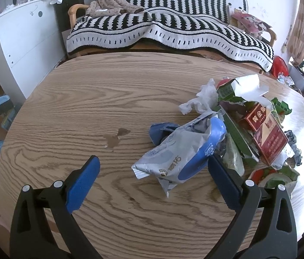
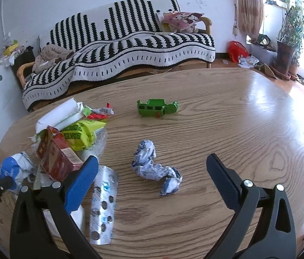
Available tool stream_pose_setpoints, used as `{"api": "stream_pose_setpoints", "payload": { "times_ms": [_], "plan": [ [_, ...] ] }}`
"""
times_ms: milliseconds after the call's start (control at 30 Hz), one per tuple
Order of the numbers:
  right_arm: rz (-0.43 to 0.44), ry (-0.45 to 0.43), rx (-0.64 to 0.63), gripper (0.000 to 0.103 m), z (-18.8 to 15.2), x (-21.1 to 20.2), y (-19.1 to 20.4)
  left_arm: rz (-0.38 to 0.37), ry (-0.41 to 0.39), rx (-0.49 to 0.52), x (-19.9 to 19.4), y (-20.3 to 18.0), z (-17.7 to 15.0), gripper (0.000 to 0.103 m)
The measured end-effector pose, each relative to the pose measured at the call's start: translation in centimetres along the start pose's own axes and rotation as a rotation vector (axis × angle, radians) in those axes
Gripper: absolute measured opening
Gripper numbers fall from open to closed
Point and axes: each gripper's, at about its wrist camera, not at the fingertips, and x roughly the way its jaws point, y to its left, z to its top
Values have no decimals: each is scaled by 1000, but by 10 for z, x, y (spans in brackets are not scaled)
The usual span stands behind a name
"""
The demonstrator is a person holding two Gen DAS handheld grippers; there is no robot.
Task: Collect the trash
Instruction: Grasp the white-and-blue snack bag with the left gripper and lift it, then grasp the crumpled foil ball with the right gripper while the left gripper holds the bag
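Your left gripper point(image 1: 153, 173) hangs low over the wooden table point(image 1: 87, 108) with its blue-padded fingers spread wide apart, holding nothing; the silver-and-blue wrapper point(image 1: 173, 155) lies between them, close against the right-hand pad. Your right gripper point(image 2: 152, 172) sits at much the same height, fingers equally wide and empty, with one crumpled blue-and-white wrapper point(image 2: 154, 168) lying on the table in the gap ahead of the tips. The trash is heaped on the table between your two tools: in the left wrist view it sits to the right, in the right wrist view to the left. Two red cigarette packs point(image 1: 268, 138) lie stacked in that pile; the upper one carries gold Chinese characters, the first two reading 黄金, the rest too small to tell. The yellow-green packet point(image 2: 82, 133) bears dark block lettering that is not legible. One used foil blister sheet point(image 2: 103, 202) lies flat just beside your right gripper's left finger. One green toy vehicle point(image 2: 157, 108) stands alone farther back, well apart from the heap. White crumpled tissue point(image 1: 203, 99) rests at the pile's far edge.
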Motion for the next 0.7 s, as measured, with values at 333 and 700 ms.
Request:
{"api": "stream_pose_setpoints", "payload": {
  "times_ms": [333,700],
  "plan": [
    [-9,42,56,97,-4,7,-25,-23,13,37,1,-5,-1,97],
    [1,155,40,97,-11,27,-36,-135,82,99,13,-6,3,97]
  ]
}}
